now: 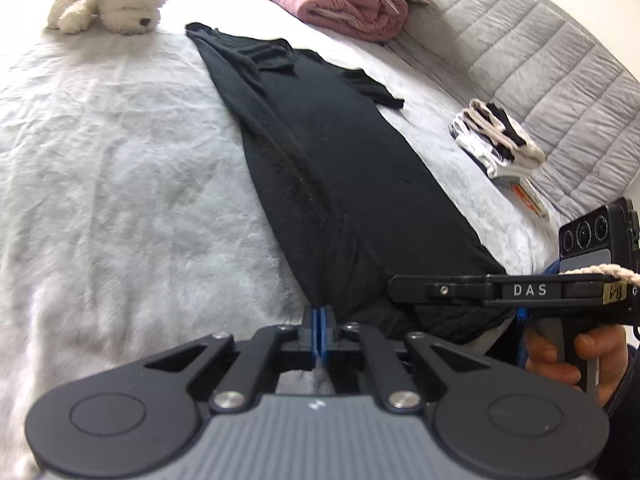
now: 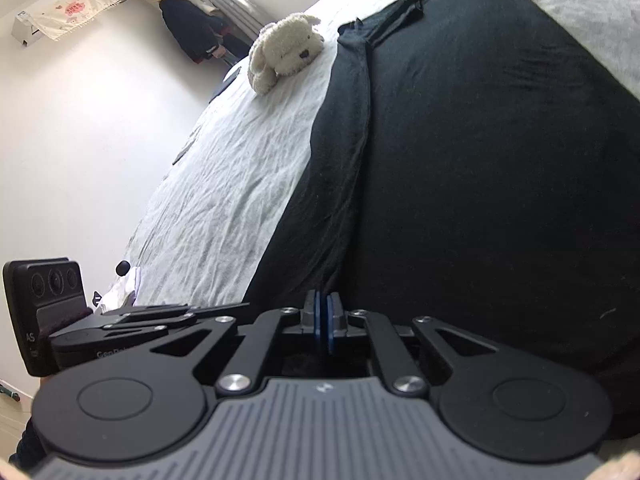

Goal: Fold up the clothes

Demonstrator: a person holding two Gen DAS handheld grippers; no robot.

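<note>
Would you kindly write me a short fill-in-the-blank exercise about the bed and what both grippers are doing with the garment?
1. The long garment stretched along the bed is ____ in colour.
2. The left gripper is ____ on the garment's near edge.
3. The white plush toy lies near the far end of the bed, ____ the garment, not on it.
4. The rolled blanket at the head of the bed is ____.

Missing words: black; shut; beside; pink

Left gripper (image 1: 319, 316) and right gripper (image 2: 325, 312) side by side, jaws closed (both angled downward).
</note>
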